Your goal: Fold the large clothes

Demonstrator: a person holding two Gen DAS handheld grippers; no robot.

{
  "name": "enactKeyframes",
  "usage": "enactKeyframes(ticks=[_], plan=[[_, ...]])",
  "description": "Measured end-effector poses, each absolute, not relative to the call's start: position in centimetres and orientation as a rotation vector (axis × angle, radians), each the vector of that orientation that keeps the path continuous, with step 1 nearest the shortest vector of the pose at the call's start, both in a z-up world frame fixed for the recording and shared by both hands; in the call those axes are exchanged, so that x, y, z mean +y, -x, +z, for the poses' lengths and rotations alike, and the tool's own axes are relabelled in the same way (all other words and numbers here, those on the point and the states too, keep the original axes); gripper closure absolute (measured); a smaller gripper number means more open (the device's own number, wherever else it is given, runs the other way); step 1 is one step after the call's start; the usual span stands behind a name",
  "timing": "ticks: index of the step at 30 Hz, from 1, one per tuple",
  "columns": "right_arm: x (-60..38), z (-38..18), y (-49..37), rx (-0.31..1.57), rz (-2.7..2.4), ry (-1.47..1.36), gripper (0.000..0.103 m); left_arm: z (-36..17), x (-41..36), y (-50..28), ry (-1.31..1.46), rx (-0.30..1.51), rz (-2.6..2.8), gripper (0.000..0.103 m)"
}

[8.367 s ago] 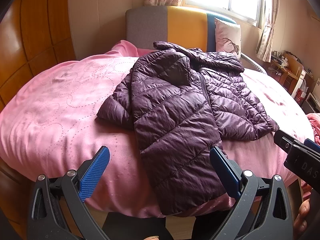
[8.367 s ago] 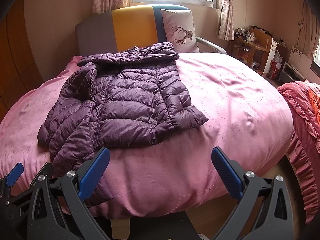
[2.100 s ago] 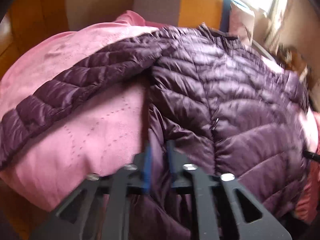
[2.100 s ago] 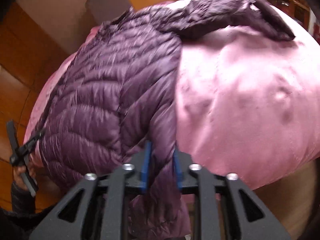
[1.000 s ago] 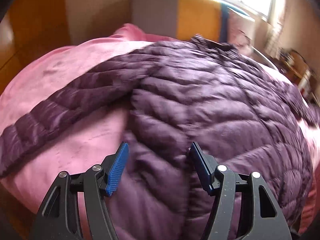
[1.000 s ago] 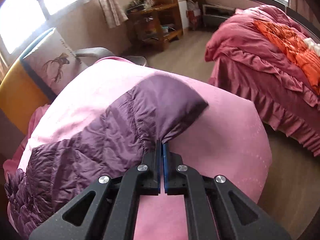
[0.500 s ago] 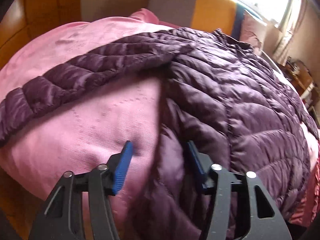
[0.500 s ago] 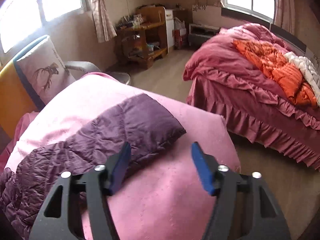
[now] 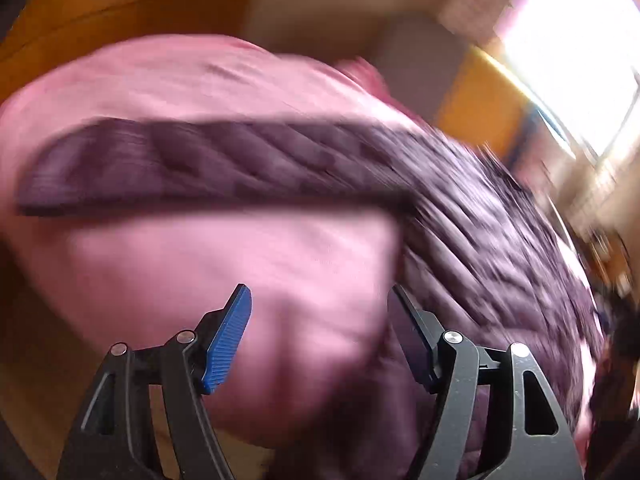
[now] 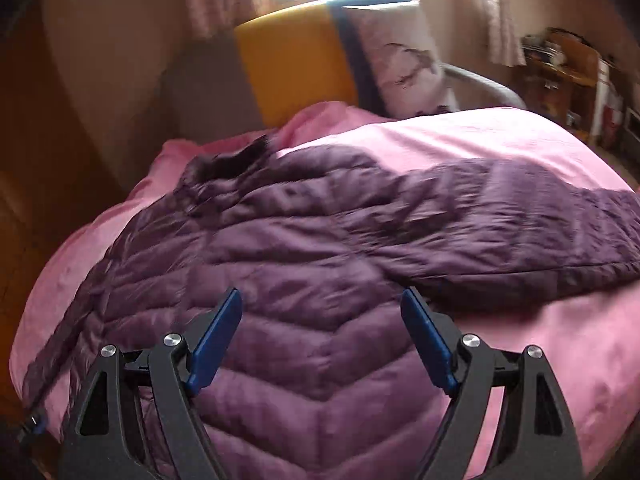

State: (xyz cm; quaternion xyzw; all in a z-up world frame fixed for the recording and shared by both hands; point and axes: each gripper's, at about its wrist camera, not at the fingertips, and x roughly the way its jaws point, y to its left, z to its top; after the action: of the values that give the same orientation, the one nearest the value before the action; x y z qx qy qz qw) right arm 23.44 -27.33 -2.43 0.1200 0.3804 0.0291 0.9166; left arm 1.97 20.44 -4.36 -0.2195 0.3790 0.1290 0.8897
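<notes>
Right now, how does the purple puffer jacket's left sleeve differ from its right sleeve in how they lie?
In the left wrist view, the left sleeve runs straight out to the left across the pink bedspread. In the right wrist view, the right sleeve stretches out to the right, looking broader and more rumpled. Both lie flat, spread away from the quilted purple jacket body, with neither one folded in.

Jacket [image 9: 460,208] blurred; hem cut off.

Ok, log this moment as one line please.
left claw open, empty | right claw open, empty | purple jacket flat on pink bed | sleeves spread | fold not begun
</notes>
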Motion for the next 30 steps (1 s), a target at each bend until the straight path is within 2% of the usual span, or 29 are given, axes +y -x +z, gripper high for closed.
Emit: enactKeyframes(ticks=[2,7,12,13,14,15,16,17,20,22,25,27,30], plan=[[-22.7,-3.8,-23.7,0.801,0.119,-0.155,0.022,-3.5,25.4,0.0,0.502,0.740,0.458,0.022],[-17.4,-7.3,-23.7,0.831,0.157,0.017,0.020,-4.0,37.1,3.1,0.749,0.690,0.700,0.021],[-18.0,-8.5,-24.3,0.849,0.154,-0.021,0.015,-6.0,42.3,1.4,0.899,0.727,0.626,0.021],[-18.2,-8.6,-24.4,0.855,0.153,-0.025,0.014,-6.8,42.7,0.5,0.910,0.755,0.606,0.034],[-18.3,-8.7,-24.5,0.859,0.151,-0.025,0.014,-7.3,43.0,0.0,0.921,0.767,0.587,0.060],[-18.4,-8.6,-24.5,0.862,0.149,-0.022,0.013,-7.6,43.0,-0.7,0.911,0.782,0.563,0.065],[-18.4,-8.6,-24.5,0.864,0.147,-0.019,0.013,-7.2,42.8,-1.4,0.868,0.776,0.561,0.086],[-18.4,-8.6,-24.6,0.865,0.147,-0.019,0.013,-6.3,42.4,-1.7,0.820,0.753,0.539,0.095],[-18.4,-8.7,-24.6,0.866,0.149,-0.025,0.013,-1.6,40.7,-1.6,0.645,0.628,0.542,0.095],[-18.4,-8.9,-24.7,0.865,0.141,-0.019,0.013,0.0,39.6,-1.8,0.482,0.614,0.599,0.095],[-18.0,-9.1,-24.8,0.863,0.128,0.008,0.012,-3.1,39.0,-4.1,0.289,0.765,0.686,0.095],[-18.1,-9.1,-25.0,0.866,0.126,0.016,0.012,-6.8,39.2,-5.0,0.256,0.884,0.715,0.095],[-18.4,-9.3,-25.1,0.869,0.127,0.018,0.012,-7.6,37.6,-4.4,0.168,0.869,0.761,0.095]])
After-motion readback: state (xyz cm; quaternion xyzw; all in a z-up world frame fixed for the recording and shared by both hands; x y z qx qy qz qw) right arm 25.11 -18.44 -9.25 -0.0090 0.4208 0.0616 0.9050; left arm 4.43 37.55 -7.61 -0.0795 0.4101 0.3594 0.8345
